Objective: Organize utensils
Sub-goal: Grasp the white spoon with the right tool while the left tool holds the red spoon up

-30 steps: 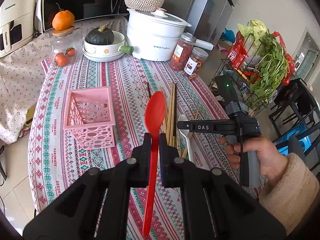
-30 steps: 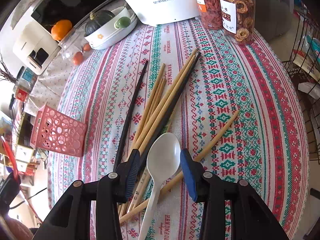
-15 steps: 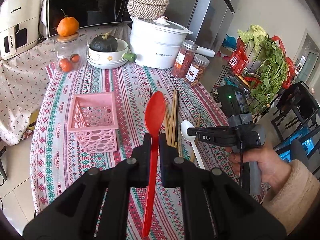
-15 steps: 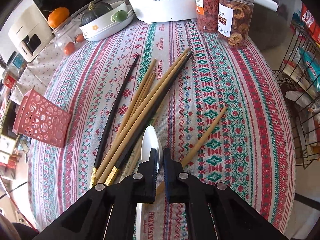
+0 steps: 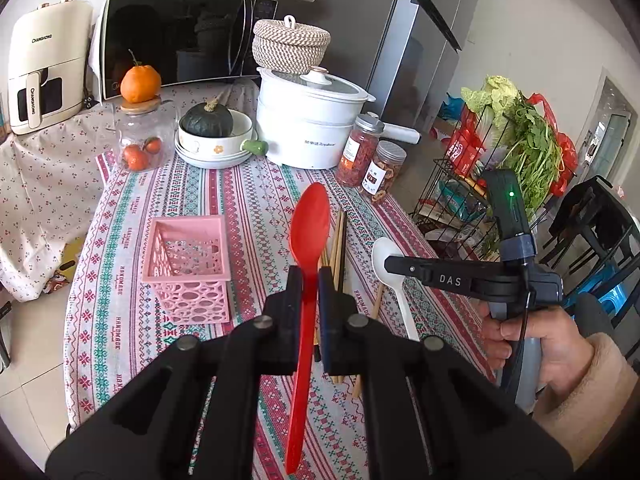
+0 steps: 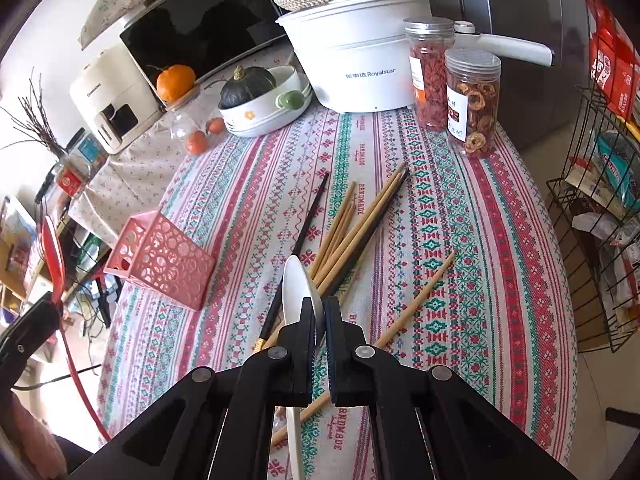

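My left gripper (image 5: pixel 310 276) is shut on a red spoon (image 5: pixel 310 224) and holds it above the table, right of the pink perforated basket (image 5: pixel 192 276). My right gripper (image 6: pixel 319 308) is shut on a white spoon (image 6: pixel 296 284), lifted off the cloth; it shows in the left wrist view (image 5: pixel 384 252) too. Several wooden and black chopsticks (image 6: pixel 360 228) lie loose on the patterned tablecloth (image 6: pixel 460 220) below. The basket (image 6: pixel 164 256) stands left of them, and the red spoon (image 6: pixel 54 256) shows at the far left.
At the back stand a white cooker pot (image 5: pixel 312 120), two jars (image 6: pixel 472 100), a bowl with a squash (image 5: pixel 212 128), a glass jar with an orange on top (image 5: pixel 140 132) and a microwave (image 5: pixel 180 36). A wire rack with greens (image 5: pixel 512 160) is right of the table.
My right gripper closed on the white spoon and lifted it off the table. My left gripper rose and pulled back a little with the red spoon.
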